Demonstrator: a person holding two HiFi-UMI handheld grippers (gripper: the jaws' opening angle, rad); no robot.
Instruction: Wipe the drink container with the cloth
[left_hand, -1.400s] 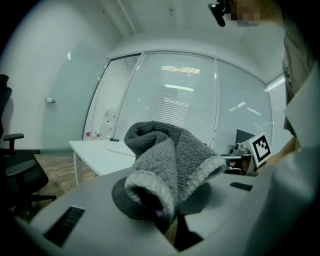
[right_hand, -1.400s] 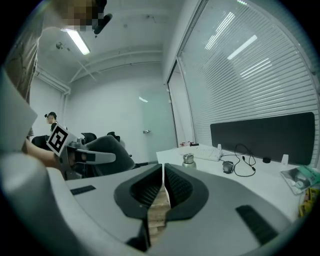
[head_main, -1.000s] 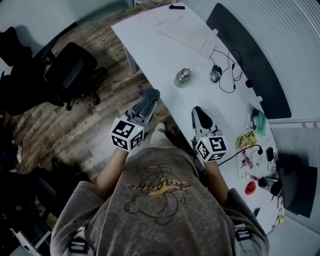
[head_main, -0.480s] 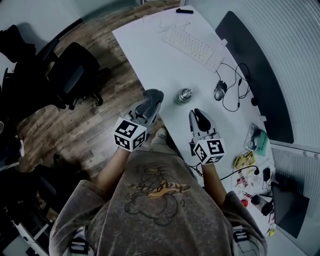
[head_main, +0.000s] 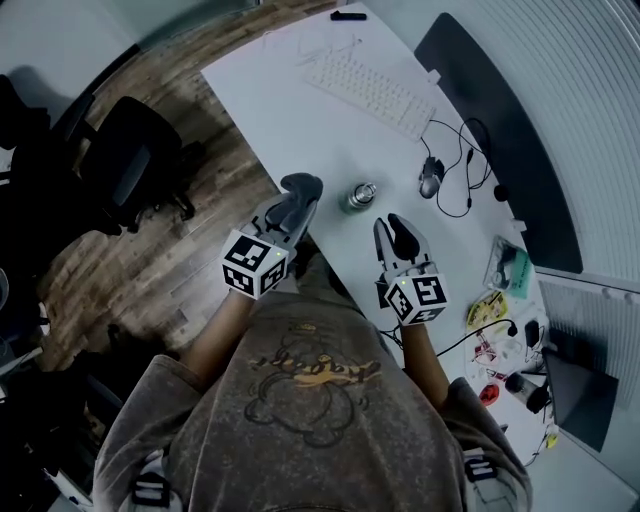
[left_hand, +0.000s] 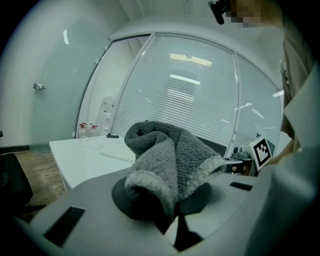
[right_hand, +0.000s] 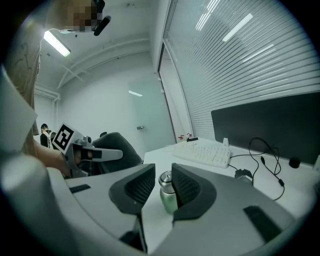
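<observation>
Small metal drink container with a silver cap stands upright on the white desk, just ahead of my right gripper. Its jaws are opening in line with the bottle, not yet touching it, so I can steady it. My left gripper is clamped on the bunched grey terry cloth, ready for wiping.

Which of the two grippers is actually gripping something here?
The left gripper: its jaws pinch the grey cloth. The right gripper grips nothing; its jaws are opening, lined up on the drink container ahead.
</observation>
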